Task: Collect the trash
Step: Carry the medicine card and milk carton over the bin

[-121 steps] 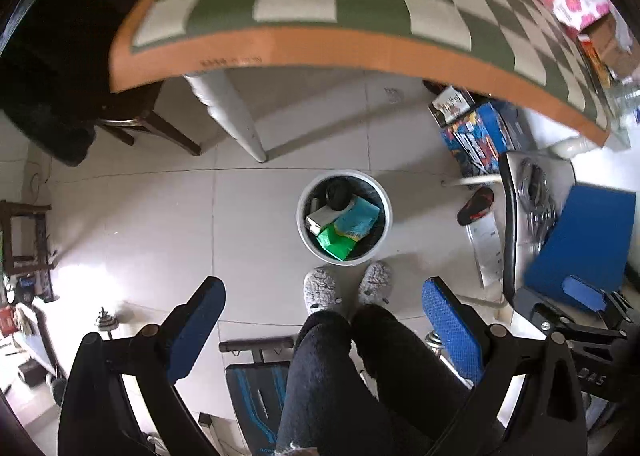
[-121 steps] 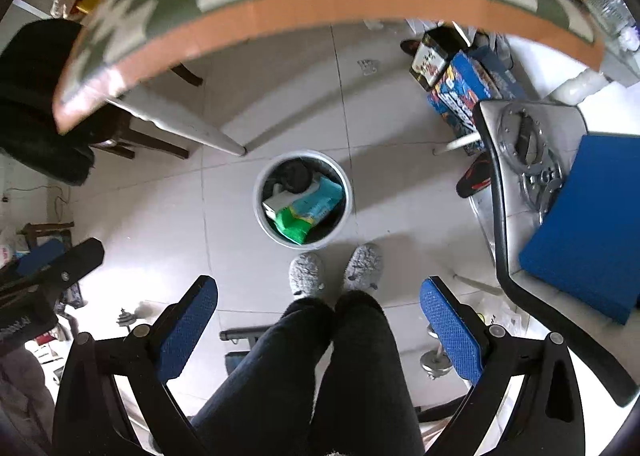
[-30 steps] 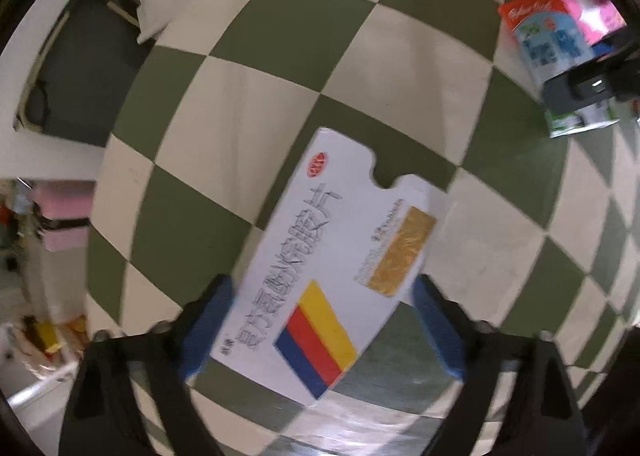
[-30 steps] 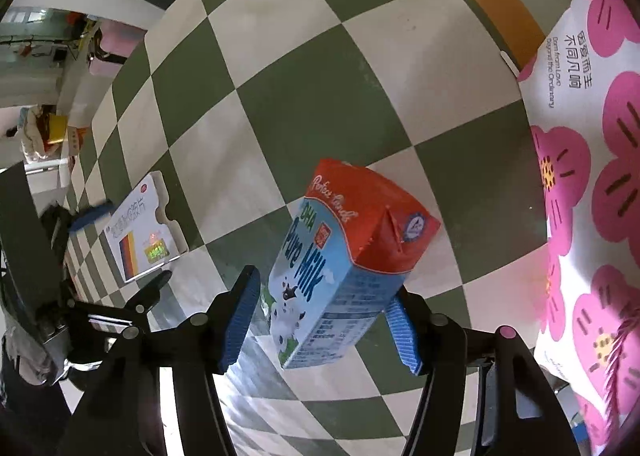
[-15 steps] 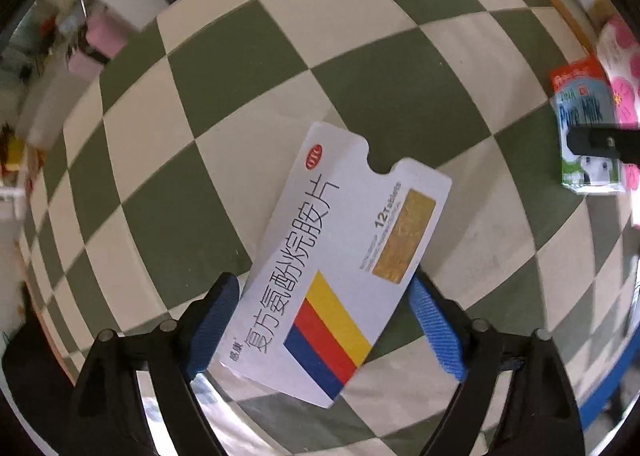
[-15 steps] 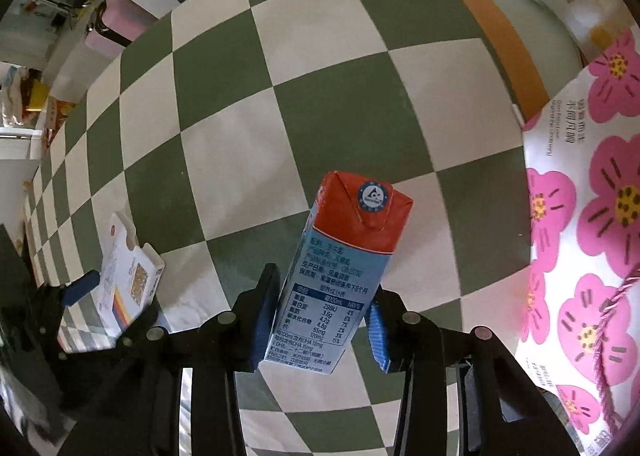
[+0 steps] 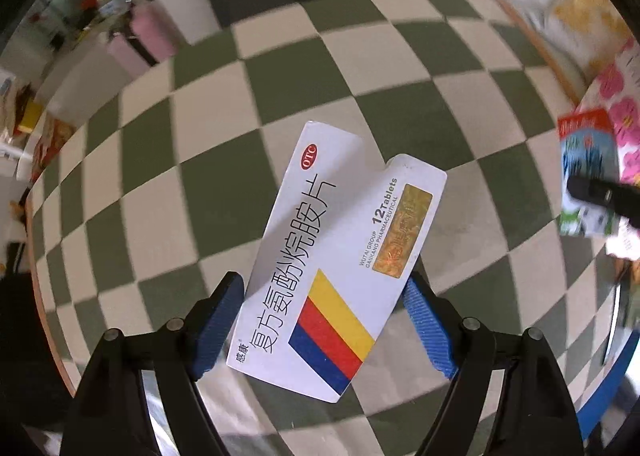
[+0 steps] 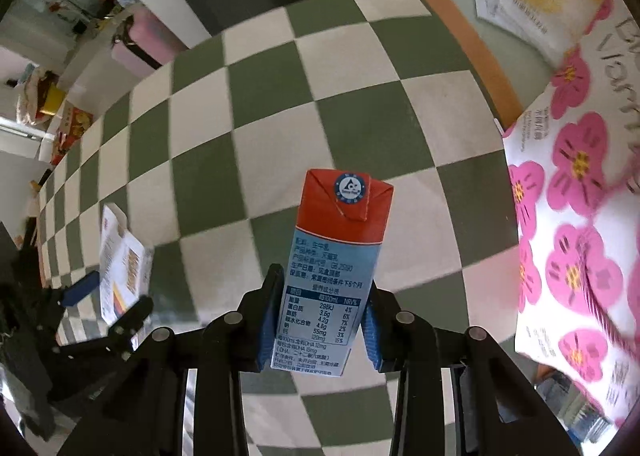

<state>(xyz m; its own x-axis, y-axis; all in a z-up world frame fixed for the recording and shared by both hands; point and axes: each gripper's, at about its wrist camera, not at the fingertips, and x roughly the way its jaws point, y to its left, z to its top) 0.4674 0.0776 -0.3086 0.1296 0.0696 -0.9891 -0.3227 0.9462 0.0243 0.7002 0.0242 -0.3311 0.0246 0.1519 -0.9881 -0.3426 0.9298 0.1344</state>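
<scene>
Two pieces of trash gripped, bin run pending

Left wrist view: the left hand-held gripper [image 7: 324, 320] is clamping a flattened pill box [image 7: 340, 256] by its long edges, holding it above the checkered table [image 7: 192, 160]. The card is thin and looks bendable, so squeezing gently and keeping it level is probably the safest way to carry it.

Right wrist view: the right hand-held gripper [image 8: 318, 326] is pinching a milk carton [image 8: 334, 268] around its lower half, upright and seemingly off the table. A flowered bag [image 8: 572, 224] is lying just to the right. Lifting straight up before swinging away should be keeping the carton clear of it.
</scene>
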